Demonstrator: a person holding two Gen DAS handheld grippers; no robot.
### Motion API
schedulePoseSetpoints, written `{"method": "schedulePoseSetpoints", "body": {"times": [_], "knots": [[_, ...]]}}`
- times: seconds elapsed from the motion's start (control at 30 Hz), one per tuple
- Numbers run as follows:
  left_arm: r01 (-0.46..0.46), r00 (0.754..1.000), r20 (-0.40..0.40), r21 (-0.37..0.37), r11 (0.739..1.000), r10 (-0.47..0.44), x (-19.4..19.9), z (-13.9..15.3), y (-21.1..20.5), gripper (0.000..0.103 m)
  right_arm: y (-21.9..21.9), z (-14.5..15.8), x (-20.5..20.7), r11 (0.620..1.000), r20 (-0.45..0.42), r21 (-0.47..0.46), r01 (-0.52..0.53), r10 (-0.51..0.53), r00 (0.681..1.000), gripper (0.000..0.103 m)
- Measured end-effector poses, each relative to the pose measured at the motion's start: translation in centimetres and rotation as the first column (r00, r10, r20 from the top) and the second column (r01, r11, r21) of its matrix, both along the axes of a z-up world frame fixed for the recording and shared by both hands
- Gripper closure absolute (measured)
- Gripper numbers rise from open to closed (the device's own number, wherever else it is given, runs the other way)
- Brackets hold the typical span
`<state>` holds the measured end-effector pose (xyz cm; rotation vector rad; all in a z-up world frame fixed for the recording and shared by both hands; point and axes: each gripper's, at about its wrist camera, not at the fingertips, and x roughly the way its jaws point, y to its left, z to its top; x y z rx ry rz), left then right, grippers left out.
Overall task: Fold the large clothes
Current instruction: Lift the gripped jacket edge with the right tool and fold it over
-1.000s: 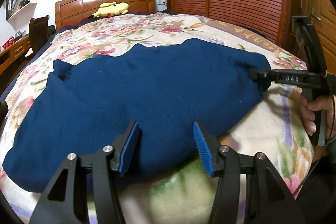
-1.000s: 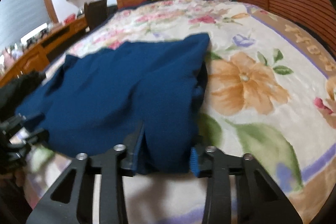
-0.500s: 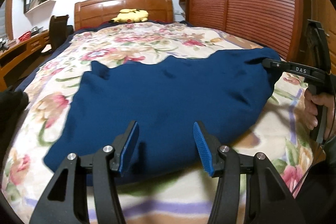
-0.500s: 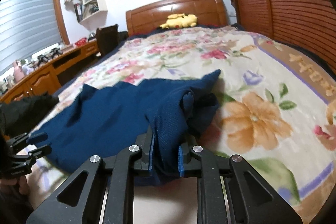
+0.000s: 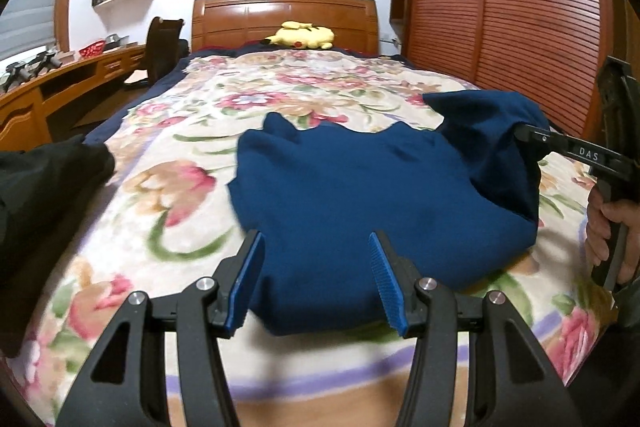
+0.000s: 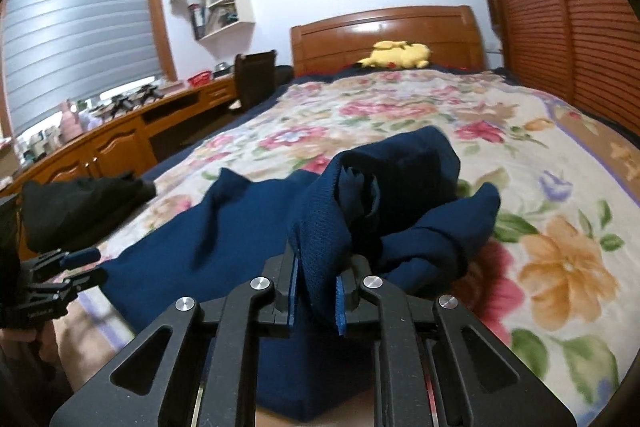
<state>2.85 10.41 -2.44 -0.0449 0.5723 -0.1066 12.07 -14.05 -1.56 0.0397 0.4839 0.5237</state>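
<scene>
A large navy blue garment [image 5: 360, 203] lies bunched on the floral bed cover [image 5: 180, 163], near the bed's foot. My left gripper [image 5: 316, 279] is open, its blue pads on either side of the garment's near edge, holding nothing. My right gripper [image 6: 316, 299] is shut on a fold of the garment [image 6: 320, 227] and holds it lifted above the bed. It also shows in the left wrist view [image 5: 524, 133] at the garment's right end. The left gripper shows in the right wrist view [image 6: 86, 267] at the far left, open.
A yellow plush toy [image 5: 304, 35] lies by the wooden headboard [image 5: 284, 13]. A slatted wooden wardrobe [image 5: 500, 7] runs along the bed's right side. A wooden desk [image 6: 120, 143] and a chair [image 6: 256, 79] stand on the left. A dark cloth [image 6: 80, 203] lies at the bed's left edge.
The right gripper has closed on the garment's right end and lifted it, bunching the cloth. The garment has drawn in toward the right. The left gripper stays open.
</scene>
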Motion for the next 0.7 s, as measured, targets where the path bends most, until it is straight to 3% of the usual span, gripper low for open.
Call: {"method": "schedulePoseSetpoints", "body": {"times": [0.3, 0.57, 0.7], "knots": [[-0.076, 0.997, 0.028, -0.060, 0.995, 0.078, -1.1, 0.7, 4.6, 0.050, 7.1, 1.1, 0.4, 0.987, 0.008, -0.131, -0.090, 0.092, 0.996, 0.092], [-0.090, 0.995, 0.027, -0.068, 0.994, 0.092, -1.8, 0.6, 6.2, 0.050, 13.3, 4.2, 0.1, 0.971, 0.046, -0.167, -0.172, 0.181, 0.982, 0.092], [-0.101, 0.994, 0.033, -0.073, 0.992, 0.104, -2.3, 0.7, 6.9, 0.050, 17.4, 5.7, -1.4, 0.948, 0.057, -0.154, -0.278, 0.289, 0.956, 0.092]]}}
